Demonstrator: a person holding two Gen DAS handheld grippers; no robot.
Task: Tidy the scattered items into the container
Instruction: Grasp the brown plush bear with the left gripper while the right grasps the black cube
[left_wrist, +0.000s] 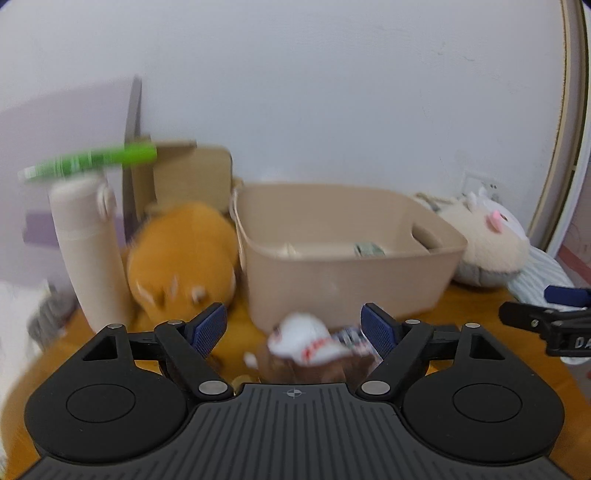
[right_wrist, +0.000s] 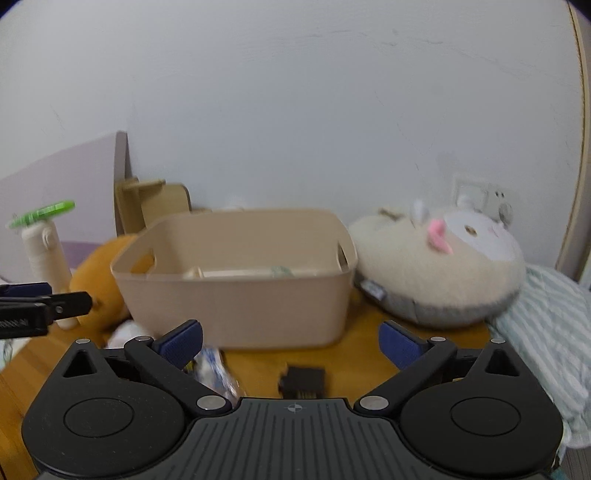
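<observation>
Grippers gape: left hand-held gripper (left_wrist: 293, 326) over a capped toy (left_wrist: 308, 341), right hand-held gripper (right_wrist: 290, 343) empty, before the bin (right_wrist: 236, 280); a hurried squeeze could knock the toy aside.

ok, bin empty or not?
Not empty. The bin holds a few items on its floor, a pale one and a greenish one; blur hides what they are.
</observation>
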